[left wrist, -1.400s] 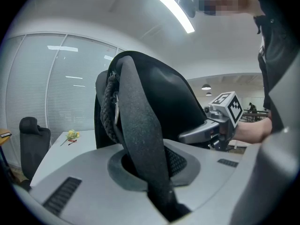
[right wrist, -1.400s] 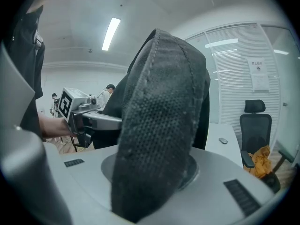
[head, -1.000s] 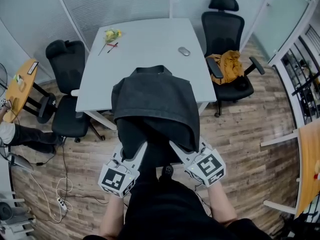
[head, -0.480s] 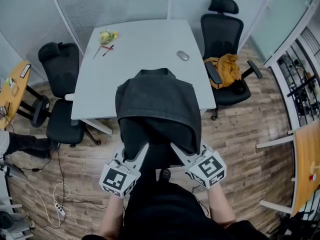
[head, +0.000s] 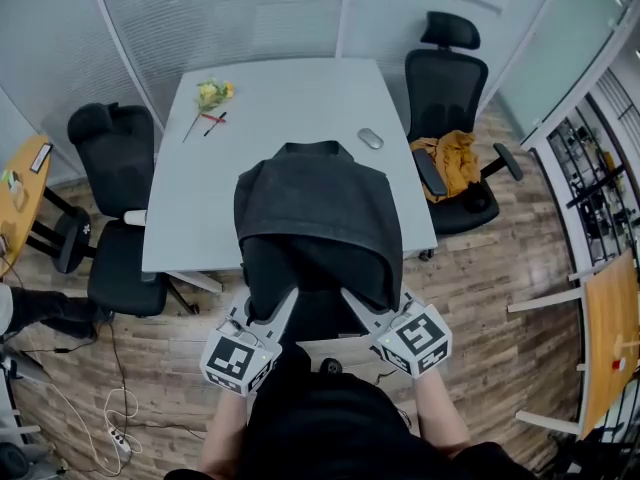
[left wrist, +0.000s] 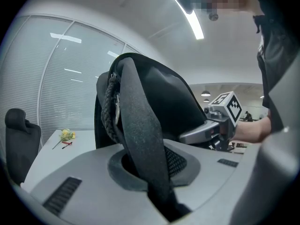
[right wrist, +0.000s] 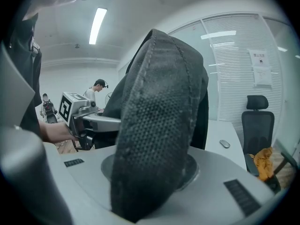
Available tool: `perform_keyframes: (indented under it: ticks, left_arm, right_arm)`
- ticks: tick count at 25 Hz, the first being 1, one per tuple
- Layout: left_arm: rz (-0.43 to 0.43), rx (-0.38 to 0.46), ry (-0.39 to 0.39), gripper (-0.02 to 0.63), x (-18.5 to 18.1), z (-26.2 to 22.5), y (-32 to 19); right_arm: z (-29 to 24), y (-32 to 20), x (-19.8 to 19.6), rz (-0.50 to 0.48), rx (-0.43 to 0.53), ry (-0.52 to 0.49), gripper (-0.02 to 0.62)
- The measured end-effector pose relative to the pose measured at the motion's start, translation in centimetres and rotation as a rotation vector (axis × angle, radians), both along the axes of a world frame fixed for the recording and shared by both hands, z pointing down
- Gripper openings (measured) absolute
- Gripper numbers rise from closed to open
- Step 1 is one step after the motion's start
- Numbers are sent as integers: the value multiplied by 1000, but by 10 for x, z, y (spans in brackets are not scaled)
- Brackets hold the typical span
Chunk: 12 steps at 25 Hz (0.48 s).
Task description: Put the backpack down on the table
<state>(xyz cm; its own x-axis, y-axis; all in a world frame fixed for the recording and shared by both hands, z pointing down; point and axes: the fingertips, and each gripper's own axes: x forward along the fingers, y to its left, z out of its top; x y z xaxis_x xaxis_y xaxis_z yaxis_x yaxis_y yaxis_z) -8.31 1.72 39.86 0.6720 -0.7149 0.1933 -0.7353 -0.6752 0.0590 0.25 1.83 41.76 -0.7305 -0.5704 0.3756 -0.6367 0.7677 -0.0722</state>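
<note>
I hold a dark grey backpack [head: 318,223] in the air over the near edge of the white table [head: 280,88]. My left gripper [head: 283,300] is shut on one shoulder strap [left wrist: 140,139], which runs down between its jaws. My right gripper [head: 352,300] is shut on the other, padded mesh strap [right wrist: 154,144]. The fingertips of both are tucked under the pack's lower edge in the head view. In the left gripper view the right gripper [left wrist: 220,121] shows beside the pack, and in the right gripper view the left gripper [right wrist: 82,114] shows likewise.
On the table lie a yellow flower [head: 212,93], a red pen [head: 213,118] and a grey mouse [head: 370,139]. A black chair [head: 115,218] stands at its left, another [head: 450,88] with a yellow garment [head: 447,158] at its right. Wooden tables [head: 20,183] flank the room.
Both grippers and the backpack have moved forward toward the table; the table's near edge now lies under the pack. The grips on the straps are unchanged.
</note>
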Motion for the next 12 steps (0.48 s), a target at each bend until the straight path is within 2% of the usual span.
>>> perform_keyframes:
  ticks: [12]
  left_arm:
    - [47, -5, 23, 54, -46, -1, -66]
  right_arm:
    - [0, -62, -45, 45, -8, 9, 89]
